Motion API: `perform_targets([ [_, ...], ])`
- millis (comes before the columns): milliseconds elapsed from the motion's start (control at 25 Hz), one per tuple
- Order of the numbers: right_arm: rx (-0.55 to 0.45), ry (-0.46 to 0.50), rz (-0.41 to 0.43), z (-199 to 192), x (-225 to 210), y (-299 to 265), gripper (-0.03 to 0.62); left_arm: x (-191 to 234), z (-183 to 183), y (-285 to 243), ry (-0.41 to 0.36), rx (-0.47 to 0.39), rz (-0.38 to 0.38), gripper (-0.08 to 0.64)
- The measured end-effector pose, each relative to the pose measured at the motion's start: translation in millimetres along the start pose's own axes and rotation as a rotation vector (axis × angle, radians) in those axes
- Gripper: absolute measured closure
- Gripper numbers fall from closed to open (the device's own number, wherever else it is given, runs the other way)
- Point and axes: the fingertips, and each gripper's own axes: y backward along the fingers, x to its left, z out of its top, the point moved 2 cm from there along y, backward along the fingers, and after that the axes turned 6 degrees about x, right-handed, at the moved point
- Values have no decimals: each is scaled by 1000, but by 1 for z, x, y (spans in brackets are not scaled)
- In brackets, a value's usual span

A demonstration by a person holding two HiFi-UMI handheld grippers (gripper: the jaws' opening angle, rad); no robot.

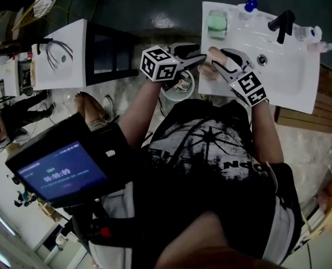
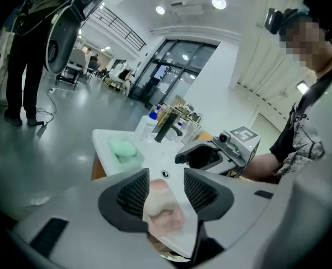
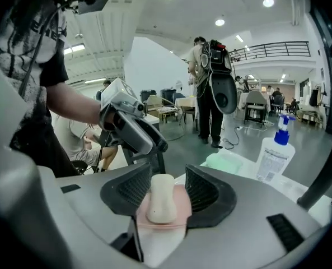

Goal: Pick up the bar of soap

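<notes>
Bar of soap: lying on pink dish, sink corner. You are holding left claw and right claw released, both straddling it.

Bar of soap on dish

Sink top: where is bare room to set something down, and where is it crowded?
Bare: the basin around the drain, in front of the faucet. Crowded: the back ledge with green soap dish and bottle; the near corner, where the left gripper and right gripper flank the soap.
</notes>
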Motion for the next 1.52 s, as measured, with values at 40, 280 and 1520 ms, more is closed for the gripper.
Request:
perform_targets([
  [40, 26, 7, 1, -5, 0, -6, 402, 5, -4, -4, 15, 15, -9, 373],
  [280, 171, 65, 15, -29, 8, -37, 365, 24, -24, -21, 107, 77, -68, 357],
  [1520, 293, 247, 15, -47, 12, -82, 382, 29, -52, -46, 220, 119, -101, 383],
])
